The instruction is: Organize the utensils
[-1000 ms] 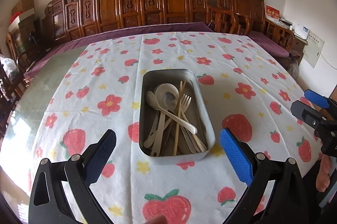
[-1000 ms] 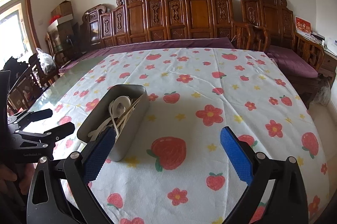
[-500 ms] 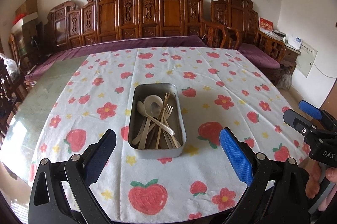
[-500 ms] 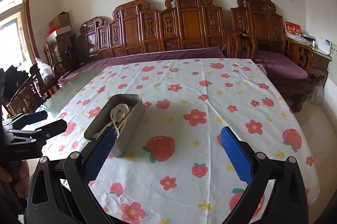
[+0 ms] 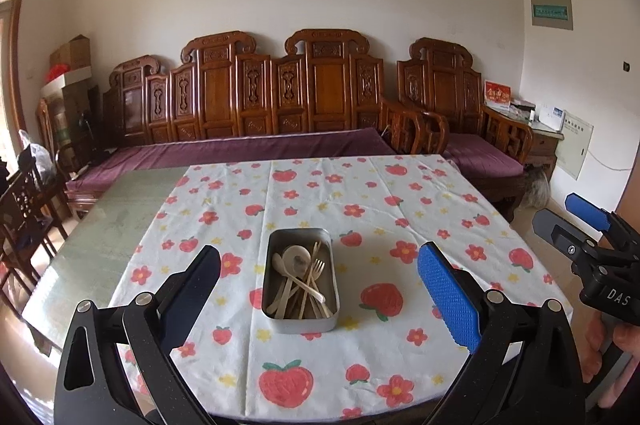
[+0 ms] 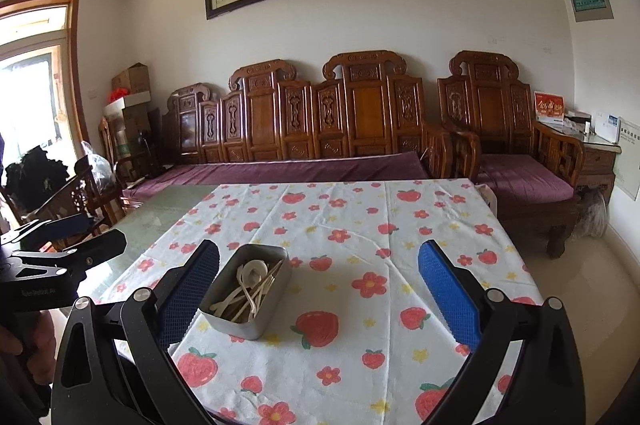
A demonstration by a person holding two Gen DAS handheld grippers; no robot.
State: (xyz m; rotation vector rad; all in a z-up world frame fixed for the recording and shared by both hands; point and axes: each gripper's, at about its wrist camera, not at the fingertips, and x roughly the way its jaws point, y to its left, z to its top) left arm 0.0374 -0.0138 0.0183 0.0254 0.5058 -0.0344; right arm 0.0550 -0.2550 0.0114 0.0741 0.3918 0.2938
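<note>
A metal tray [image 5: 298, 323] [image 6: 276, 283] sits on the strawberry-print tablecloth [image 5: 360, 209] near the table's front. Inside it lie several pale utensils [image 5: 298, 279] [image 6: 248, 289]: spoons, a fork and chopsticks, piled together. My left gripper [image 5: 320, 289] hovers open, held back above the table's front edge, with the tray between its fingers in the view but well beyond them. My right gripper [image 6: 320, 289] is open too, with nothing between its fingers; the tray lies ahead and to its left. Each gripper shows at the edge of the other's view.
A carved wooden bench [image 5: 280, 97] with a purple cushion runs behind the table. Bare green glass tabletop [image 5: 108, 225] lies left of the cloth. A wooden chair [image 6: 76, 193] stands at the left. A hand [image 5: 600, 353] holds the right gripper's handle.
Both grippers have pulled back and risen away from the table. The tray now looks smaller and farther off. The utensils in it have not moved.
</note>
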